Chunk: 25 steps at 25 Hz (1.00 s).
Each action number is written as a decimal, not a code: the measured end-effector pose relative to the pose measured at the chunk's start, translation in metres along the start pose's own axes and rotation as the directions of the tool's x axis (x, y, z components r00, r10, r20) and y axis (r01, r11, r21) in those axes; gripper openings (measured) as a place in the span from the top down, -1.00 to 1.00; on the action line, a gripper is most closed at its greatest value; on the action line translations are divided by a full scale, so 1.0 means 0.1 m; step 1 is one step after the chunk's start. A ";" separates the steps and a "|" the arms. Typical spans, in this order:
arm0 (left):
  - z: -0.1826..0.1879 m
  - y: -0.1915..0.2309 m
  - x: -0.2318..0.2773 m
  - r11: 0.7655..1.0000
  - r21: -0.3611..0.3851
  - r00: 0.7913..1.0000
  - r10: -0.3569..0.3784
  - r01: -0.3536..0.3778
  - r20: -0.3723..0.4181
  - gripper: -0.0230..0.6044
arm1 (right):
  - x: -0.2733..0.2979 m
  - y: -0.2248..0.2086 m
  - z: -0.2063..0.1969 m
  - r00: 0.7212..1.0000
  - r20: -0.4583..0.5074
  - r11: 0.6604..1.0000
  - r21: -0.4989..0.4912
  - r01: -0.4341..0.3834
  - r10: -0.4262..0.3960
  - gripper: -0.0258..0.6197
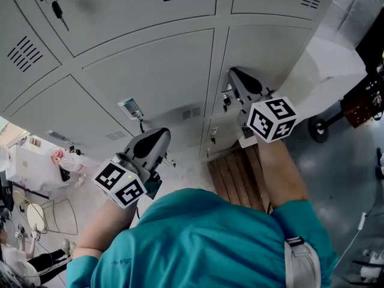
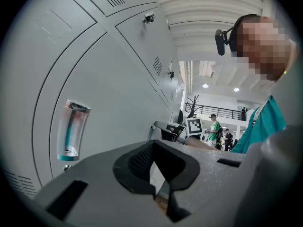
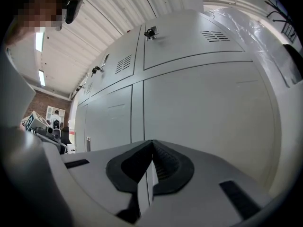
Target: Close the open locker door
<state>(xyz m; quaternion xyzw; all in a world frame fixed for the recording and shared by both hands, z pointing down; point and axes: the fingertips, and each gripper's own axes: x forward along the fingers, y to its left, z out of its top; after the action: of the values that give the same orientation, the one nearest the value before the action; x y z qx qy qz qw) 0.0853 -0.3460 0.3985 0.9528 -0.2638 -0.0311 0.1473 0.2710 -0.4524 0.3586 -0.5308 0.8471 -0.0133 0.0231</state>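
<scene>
A bank of grey lockers (image 1: 150,71) fills the head view, and every door I can see sits flush with its frame. My left gripper (image 1: 161,133) is shut and empty, pointing at a lower door that carries a clear label holder (image 2: 73,130). My right gripper (image 1: 235,74) is also shut and empty, held close to the neighbouring door (image 1: 264,53) on the right. In the left gripper view the jaws (image 2: 154,143) meet over that door. In the right gripper view the jaws (image 3: 152,143) meet in front of a plain door panel (image 3: 203,112).
Keys hang from locks (image 1: 57,8) at the upper left and from small locks (image 1: 212,138) low between the grippers. A wooden slatted platform (image 1: 240,176) lies on the floor below the right gripper. A wheeled cart (image 1: 360,104) stands at the right. People stand in the hall beyond (image 2: 215,126).
</scene>
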 end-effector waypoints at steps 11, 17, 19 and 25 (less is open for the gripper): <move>0.02 -0.11 -0.04 1.000 0.017 1.000 0.003 -0.003 0.017 0.92 | -0.28 0.10 -0.05 1.000 -0.007 1.000 0.019 -0.022 0.022 0.92; 0.03 -0.11 -0.07 0.999 0.032 0.999 0.015 -0.017 0.033 0.92 | -0.71 0.30 -0.21 0.993 -0.006 0.992 0.053 -0.116 0.117 0.92; 0.04 -0.10 -0.08 0.999 0.034 0.999 0.018 -0.020 0.041 0.92 | -0.84 0.33 -0.28 0.991 -0.012 0.990 0.065 -0.129 0.130 0.92; 0.06 -0.12 -0.09 0.998 0.050 0.998 0.026 -0.029 0.062 0.92 | -1.17 0.44 -0.44 0.985 -0.011 0.980 0.102 -0.170 0.172 0.92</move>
<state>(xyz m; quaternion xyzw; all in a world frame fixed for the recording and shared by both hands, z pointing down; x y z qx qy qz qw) 0.0831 -0.3330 0.3891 0.9511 -0.2819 -0.0517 0.1154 0.2801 -0.3283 0.4032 -0.4539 0.8881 -0.0591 0.0423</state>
